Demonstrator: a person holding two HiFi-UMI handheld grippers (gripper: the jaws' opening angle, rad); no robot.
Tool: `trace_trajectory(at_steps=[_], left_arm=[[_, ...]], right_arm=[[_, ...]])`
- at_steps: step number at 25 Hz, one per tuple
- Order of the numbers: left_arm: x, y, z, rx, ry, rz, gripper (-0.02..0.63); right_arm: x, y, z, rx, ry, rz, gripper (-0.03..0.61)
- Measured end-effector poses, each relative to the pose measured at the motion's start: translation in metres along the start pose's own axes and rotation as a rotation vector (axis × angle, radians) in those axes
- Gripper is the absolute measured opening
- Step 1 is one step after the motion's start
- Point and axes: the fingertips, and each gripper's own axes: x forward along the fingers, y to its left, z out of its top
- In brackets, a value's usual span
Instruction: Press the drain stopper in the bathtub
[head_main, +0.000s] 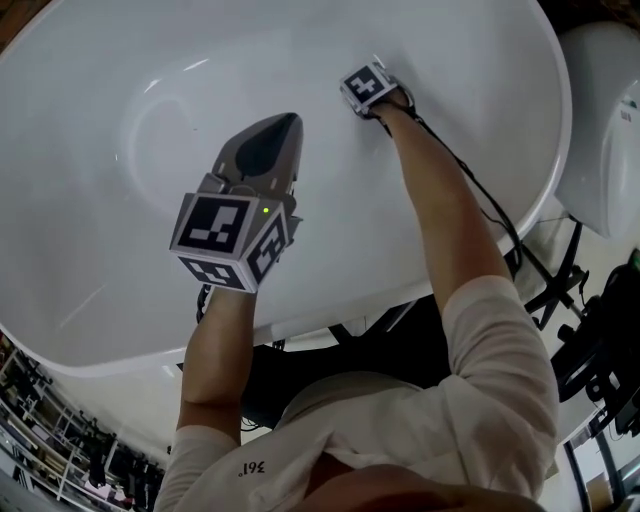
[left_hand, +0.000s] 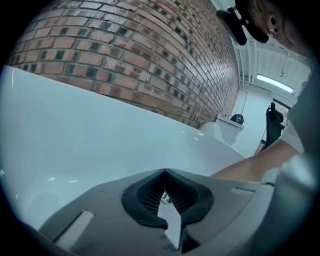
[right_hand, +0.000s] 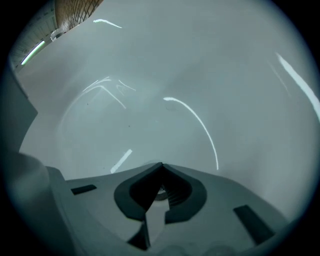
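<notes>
- The white bathtub (head_main: 90, 340) fills the head view, and both grippers are inside its rim.
- The right gripper (right_hand: 161, 165) reaches on an outstretched forearm (head_main: 450, 200) to the far side of the tub floor, tips down close against the white bottom.
- Its jaws are pressed together at the tips and hold nothing.
- The drain stopper (right_hand: 160, 194) shows only as a small round greyish patch through the opening just behind those closed tips. I take it for the stopper, though too little shows to be sure. In the head view the gripper covers that spot.
- If so, the stopper lies directly beneath the right jaws, just back of the tips. It is round, so no long axis matters; the move is a straight push downward.
- The left gripper (head_main: 290, 122) hangs above the middle of the tub, nearer the near rim and well apart from the right one. Its jaws also meet at the tips, empty, aimed at the far wall and the brick wall (left_hand: 125, 50) beyond.
- The right hand is plainly nearer and suited to press.
</notes>
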Motion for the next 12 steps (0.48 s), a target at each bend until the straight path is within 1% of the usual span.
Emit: trace_trajectory(at_steps=[2, 4, 9, 12], left_arm=[[0.0, -0.001, -0.003, -0.011, 0.008, -0.005, 0.003], [-0.001, -0.002, -0.004, -0.019, 0.01, -0.013, 0.003], [0.001, -0.004, -0.005, -0.037, 0.008, -0.024, 0.003], [0.002, -0.007, -0.006, -0.052, 0.008, -0.037, 0.003]], right_arm=[[0.009, 0.001, -0.015, -0.014, 0.045, -0.011, 0.0], [0.018, 0.007, -0.024, -0.034, 0.067, -0.001, 0.0], [0.032, 0.008, -0.024, -0.061, 0.045, -0.013, 0.003], [0.032, 0.009, -0.027, -0.066, 0.059, -0.007, 0.003]])
